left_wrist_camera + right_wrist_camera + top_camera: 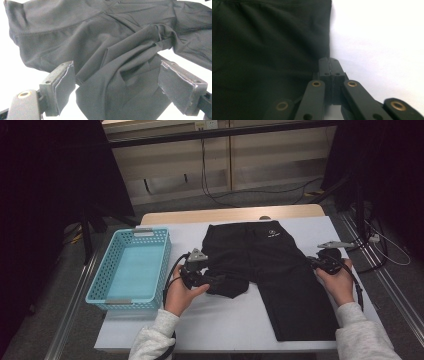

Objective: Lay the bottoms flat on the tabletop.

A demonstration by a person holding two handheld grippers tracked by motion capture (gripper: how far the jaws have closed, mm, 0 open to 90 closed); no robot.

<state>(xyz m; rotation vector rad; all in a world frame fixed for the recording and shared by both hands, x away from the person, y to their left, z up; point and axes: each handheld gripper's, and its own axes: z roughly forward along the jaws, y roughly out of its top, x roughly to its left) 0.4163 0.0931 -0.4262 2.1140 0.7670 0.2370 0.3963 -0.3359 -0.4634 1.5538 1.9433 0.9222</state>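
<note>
Nearest, two light sleeves come in from the bottom edge of the high view, each hand holding a pair of tongs over the white surface (220, 330). The left tongs (212, 281) lie level beside the bunched, folded-over leg of the black shorts (260, 255). In the left gripper view those tongs (117, 82) stand spread wide, with the rumpled fabric (112, 50) lying loose between the two pads; the pads do not press on it. The right tongs (314, 261) sit at the outer edge of the other leg, which lies flat and reaches toward the near edge of the surface. In the right gripper view these tongs (330, 62) are pressed together at the very hem of the dark cloth (267, 55); whether any fabric is caught between the tips cannot be told.

The shorts lie in the middle of the surface, waistband at the far side with a small pale logo.

Left of the shorts, just beside the left hand, stands a light blue basket (165, 255).

Beyond the surface's far wooden edge, cables trail across the grey floor (250, 200).
</note>
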